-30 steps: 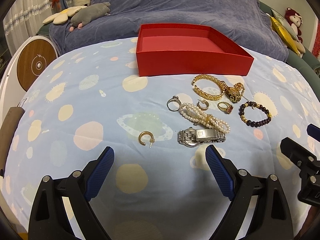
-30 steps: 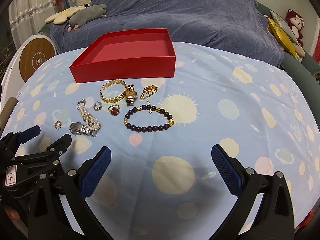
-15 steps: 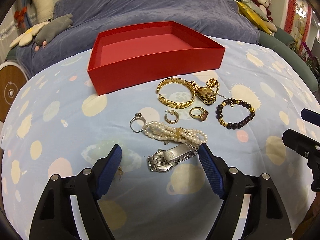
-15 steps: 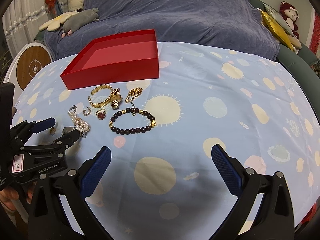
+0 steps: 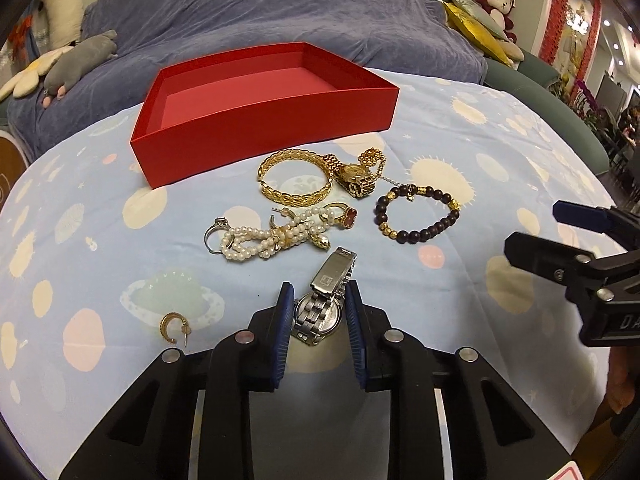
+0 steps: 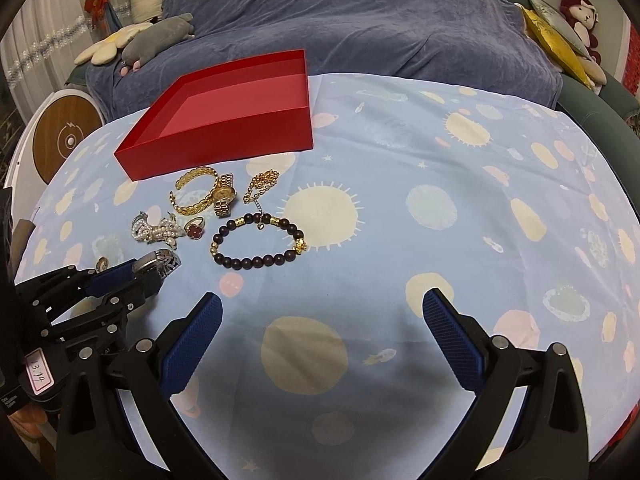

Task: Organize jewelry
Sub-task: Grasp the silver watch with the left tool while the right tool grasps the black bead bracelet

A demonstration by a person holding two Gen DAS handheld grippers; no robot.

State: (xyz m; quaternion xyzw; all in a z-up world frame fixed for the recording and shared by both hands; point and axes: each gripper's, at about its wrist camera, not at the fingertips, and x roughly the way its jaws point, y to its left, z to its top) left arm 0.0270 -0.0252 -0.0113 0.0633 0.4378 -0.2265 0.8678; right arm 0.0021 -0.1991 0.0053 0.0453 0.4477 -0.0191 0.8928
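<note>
1. Between the blue pads of the left gripper (image 5: pixel 318 308): silver watch (image 5: pixel 325 299), case pinched from both sides, steel band trailing forward onto the tablecloth (image 5: pixel 460 140). Seen also from the right wrist view, low at the left (image 6: pixel 158 262).
2. Just beyond the watch band: pearl bracelet (image 5: pixel 264 236) lying in a loose knot, touching a silver ring (image 5: pixel 214 236) on its left end and a small gold clasp on its right.
3. Beside the pearls, to the right: gold ring with red stone (image 5: pixel 347 216).
4. Further right, apart from the rest: dark bead bracelet (image 5: pixel 418 218) with gold spacers, laid flat in an open loop.
5. Behind those: gold woven bangle (image 5: pixel 295 184), touching a gold watch (image 5: pixel 354 178); gold chain (image 5: pixel 374 160) bunched just behind the gold watch.
6. Left of the left gripper, alone on the cloth: gold hoop earring (image 5: pixel 173 326).
7. At the far side of the jewelry: red box (image 5: pixel 264 144), open-topped, nothing visible inside.
8. Right gripper (image 6: pixel 320 320): fingers spread wide, nothing between them, held over bare cloth, well apart from the bead bracelet (image 6: pixel 258 242).
9. Beyond the table: blue-grey blanket (image 5: pixel 280 12) and plush toys.
</note>
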